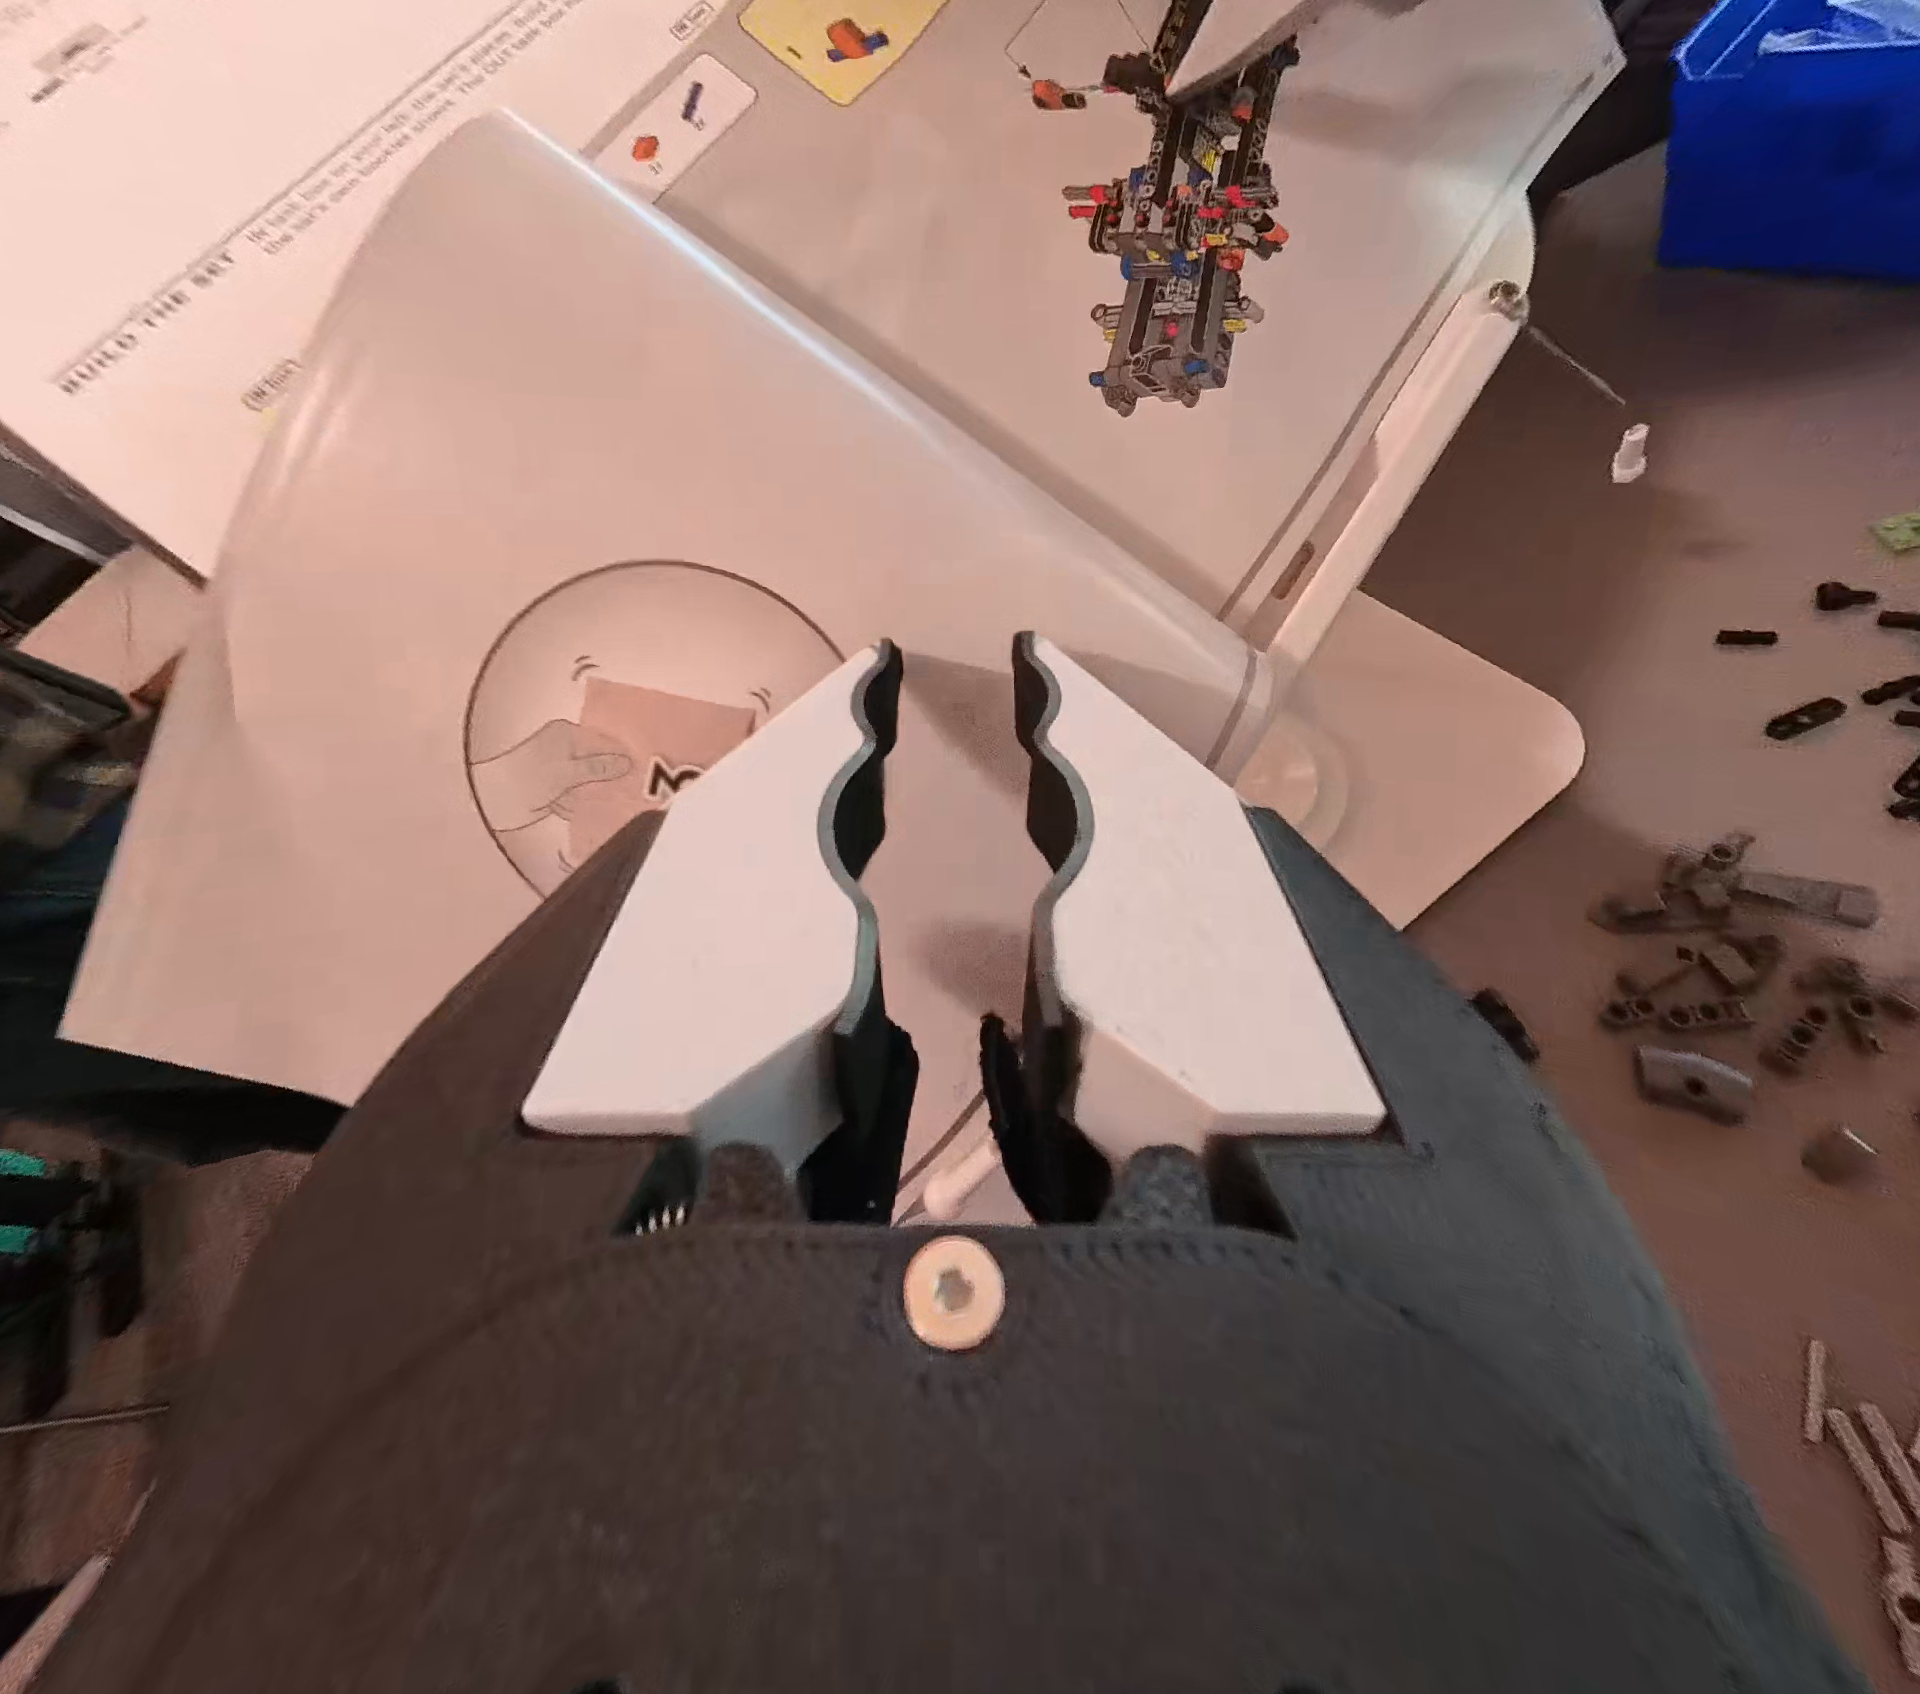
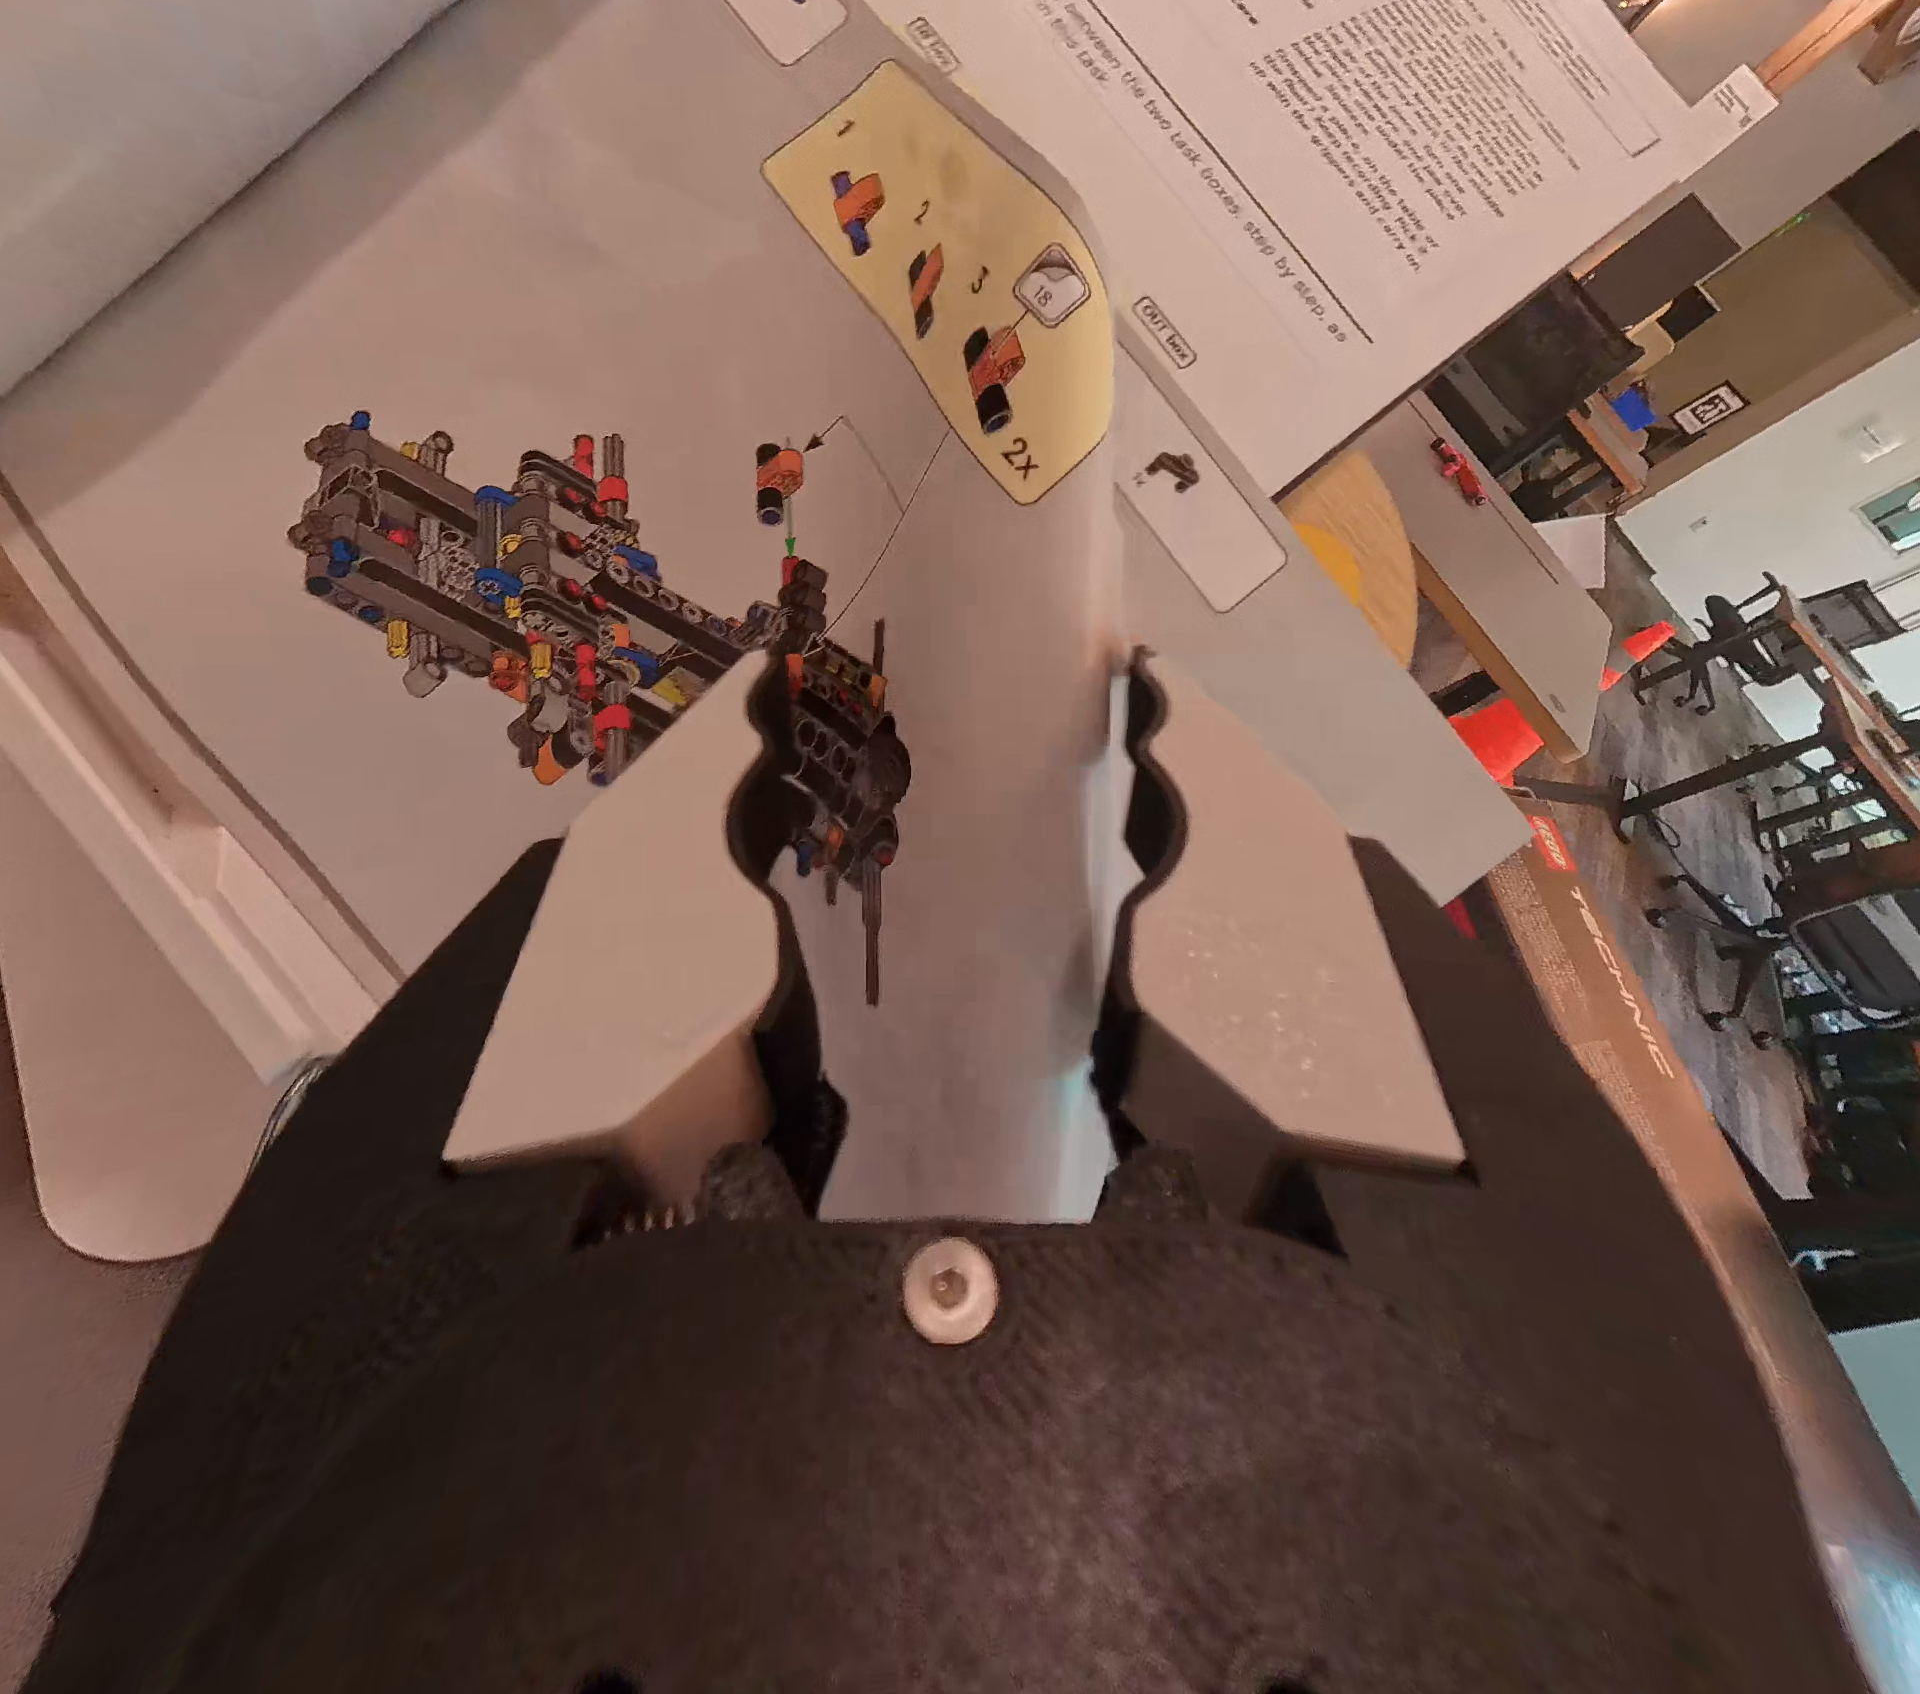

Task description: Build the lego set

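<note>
Two claws parted. Left wrist view: left claw (image 1: pixel 954 652) gaping, empty, over curled instruction booklet page (image 1: pixel 623 439); loose Technic pieces (image 1: pixel 1725 969) on worktop (image 1: pixel 1662 761). Right wrist view: right claw (image 2: pixel 940 673) released, straddling page fold; risks creasing.

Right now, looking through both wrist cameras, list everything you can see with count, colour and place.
Instruction booklet: one, white, open on a stand, a page curling over at the left tool.
Stand: one, white, under the booklet.
Printed sheet: one, white, behind the booklet.
Loose lego pieces: many, grey and black, on the table right of the stand.
Bin: one, blue, far right in the left wrist view.
Lego box: one, dark, at the right edge in the right wrist view.
Office chairs: several, black, in the background.
Left tool: white fingers, jaws apart, empty, over the curled page.
Right tool: white fingers, jaws wide apart, at the booklet page.
</note>
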`<act>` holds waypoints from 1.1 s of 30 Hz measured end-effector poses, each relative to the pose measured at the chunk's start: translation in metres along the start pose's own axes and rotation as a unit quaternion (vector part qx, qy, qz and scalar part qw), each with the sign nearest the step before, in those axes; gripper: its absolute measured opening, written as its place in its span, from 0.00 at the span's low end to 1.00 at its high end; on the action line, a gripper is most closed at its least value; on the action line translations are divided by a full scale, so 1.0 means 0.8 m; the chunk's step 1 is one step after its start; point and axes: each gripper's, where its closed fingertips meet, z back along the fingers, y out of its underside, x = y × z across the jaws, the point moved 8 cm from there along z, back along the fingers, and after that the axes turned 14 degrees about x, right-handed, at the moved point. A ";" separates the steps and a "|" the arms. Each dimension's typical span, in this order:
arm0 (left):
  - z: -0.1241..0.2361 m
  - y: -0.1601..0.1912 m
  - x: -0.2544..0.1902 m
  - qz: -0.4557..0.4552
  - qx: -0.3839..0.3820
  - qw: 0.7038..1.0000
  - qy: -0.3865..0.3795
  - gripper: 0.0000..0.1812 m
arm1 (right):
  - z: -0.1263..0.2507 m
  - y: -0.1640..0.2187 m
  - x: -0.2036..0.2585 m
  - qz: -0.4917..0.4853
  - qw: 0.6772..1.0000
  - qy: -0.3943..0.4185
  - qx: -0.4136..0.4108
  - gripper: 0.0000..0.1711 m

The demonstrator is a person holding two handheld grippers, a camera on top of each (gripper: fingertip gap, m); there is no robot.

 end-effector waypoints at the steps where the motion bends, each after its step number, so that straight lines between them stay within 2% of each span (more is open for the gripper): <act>1: -0.004 0.002 -0.001 -0.001 0.004 1.000 -0.002 0.11 | 0.002 0.000 0.002 0.007 1.000 0.002 0.002 0.31; 6: -0.006 0.005 -0.002 0.003 -0.004 1.000 -0.006 0.11 | 0.022 0.001 0.021 0.042 0.999 -0.020 0.000 0.03; 7: -0.005 0.005 -0.002 0.004 -0.004 1.000 -0.007 0.11 | 0.027 0.000 0.026 0.048 0.998 -0.031 -0.002 0.00; 10: -0.002 0.005 -0.003 0.004 -0.006 1.000 -0.009 0.13 | 0.043 -0.008 0.039 0.041 0.997 -0.071 0.004 0.00; 14: 0.010 -0.007 -0.023 -0.010 -0.032 0.999 -0.008 0.27 | 0.069 -0.035 0.052 0.000 0.988 -0.153 -0.004 0.00; 17: 0.015 -0.024 -0.059 -0.048 -0.047 0.998 -0.007 0.36 | 0.083 -0.061 0.059 -0.049 0.971 -0.234 -0.010 0.00; 22: 0.006 -0.045 -0.130 -0.107 -0.059 0.992 -0.032 0.53 | 0.099 -0.111 0.070 -0.131 0.934 -0.326 -0.065 0.00; 24: -0.002 -0.050 -0.149 -0.109 -0.068 0.990 -0.055 0.57 | 0.098 -0.129 0.079 -0.161 0.917 -0.354 -0.082 0.02; 26: -0.005 -0.056 -0.155 -0.097 -0.089 0.987 -0.095 0.54 | 0.096 -0.145 0.091 -0.178 0.908 -0.367 -0.099 0.03; 27: -0.002 -0.058 -0.153 -0.080 -0.106 0.985 -0.110 0.48 | 0.094 -0.152 0.099 -0.176 0.906 -0.373 -0.100 0.04; 29: 0.003 -0.058 -0.139 -0.036 -0.120 0.983 -0.134 0.29 | 0.092 -0.164 0.112 -0.165 0.905 -0.377 -0.105 0.08; 31: 0.012 -0.053 -0.123 0.009 -0.142 0.984 -0.105 0.02 | 0.093 -0.173 0.119 -0.153 0.904 -0.381 -0.116 0.20; 33: 0.023 -0.043 -0.107 0.052 -0.164 0.983 -0.070 0.00 | 0.102 -0.180 0.117 -0.153 0.901 -0.380 -0.144 0.38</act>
